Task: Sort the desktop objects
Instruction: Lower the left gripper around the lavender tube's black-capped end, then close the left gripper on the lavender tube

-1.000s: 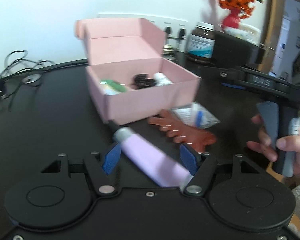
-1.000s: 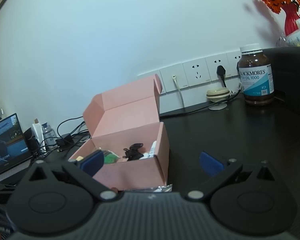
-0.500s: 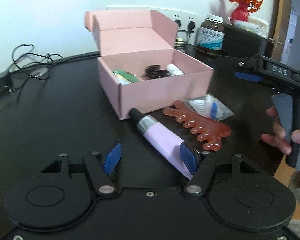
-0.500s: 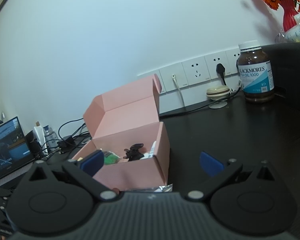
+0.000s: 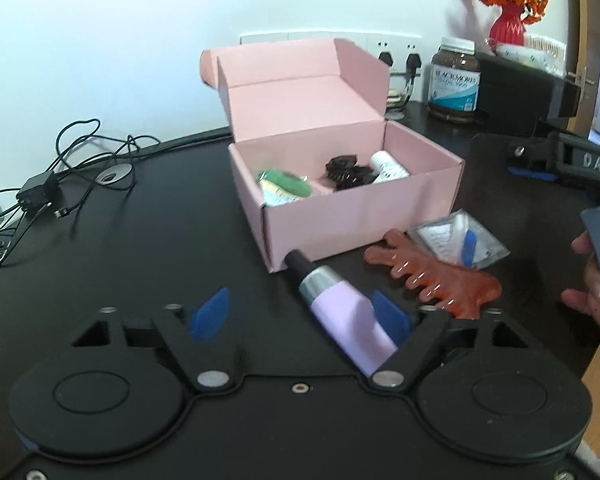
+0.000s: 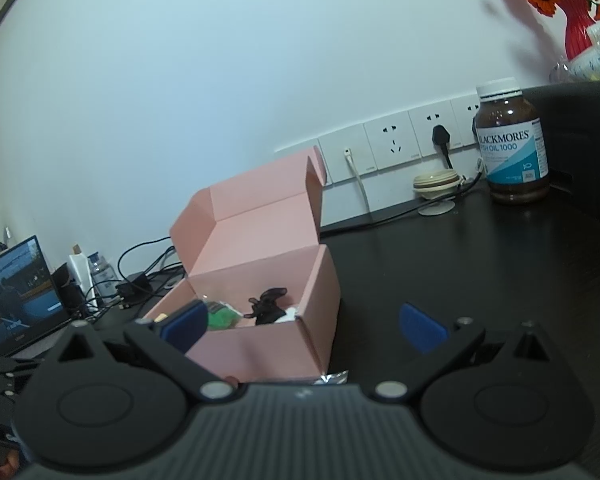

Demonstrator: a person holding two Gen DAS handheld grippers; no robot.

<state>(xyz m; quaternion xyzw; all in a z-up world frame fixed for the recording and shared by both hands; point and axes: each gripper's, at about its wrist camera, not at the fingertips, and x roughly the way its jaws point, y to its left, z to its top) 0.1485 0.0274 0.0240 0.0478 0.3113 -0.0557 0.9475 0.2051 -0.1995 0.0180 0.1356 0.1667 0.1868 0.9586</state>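
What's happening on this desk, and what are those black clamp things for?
A person is tidying small items into the open pink box, holding a two-finger gripper in each hand. The left gripper is open, low over the lilac tube lying in front of the box, not gripping it. The right gripper is open and empty. A reddish comb and a clear packet wait on the desk; a black hair clip is already inside.

Both handheld grippers, the left gripper (image 5: 300,314) and the right gripper (image 6: 304,326), are matte black with round disc housings, silver screws, blue finger pads (image 5: 210,314), the right one's body ribbed grey.
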